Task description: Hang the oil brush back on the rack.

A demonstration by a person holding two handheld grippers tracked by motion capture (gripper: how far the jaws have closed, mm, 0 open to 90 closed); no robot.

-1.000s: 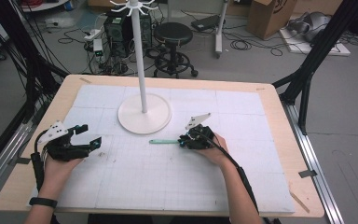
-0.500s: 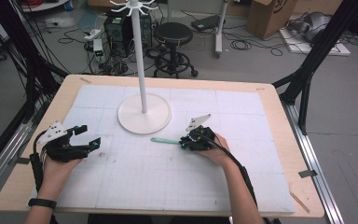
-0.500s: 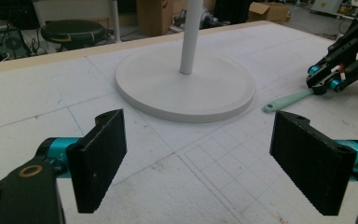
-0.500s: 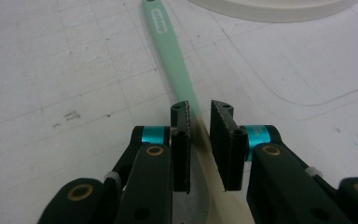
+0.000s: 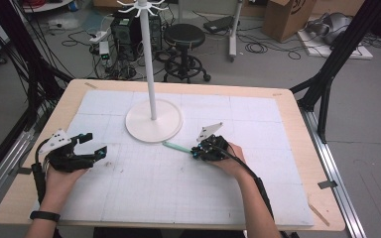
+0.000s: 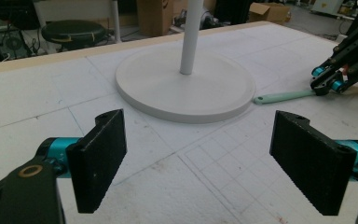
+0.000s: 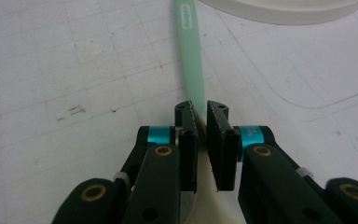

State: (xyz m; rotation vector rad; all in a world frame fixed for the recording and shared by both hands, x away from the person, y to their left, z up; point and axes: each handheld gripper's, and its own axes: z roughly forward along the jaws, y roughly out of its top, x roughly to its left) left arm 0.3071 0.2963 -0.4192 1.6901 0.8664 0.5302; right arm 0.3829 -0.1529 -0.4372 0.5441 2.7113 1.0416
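Pinching the mint-green stick at frame centre, the right gripper has just closed narrow on it; the left gripper, lower left, gapes wide.

The white mat on the table looks like matt foam or paper, faintly gridded, scuffed and speckled. Its border is pale bare wood. The stand's round base and pole seem smooth, satin white plastic or painted metal. The mint green handle is smooth matt plastic. The gripper pads are black and finely textured, perhaps rubber.
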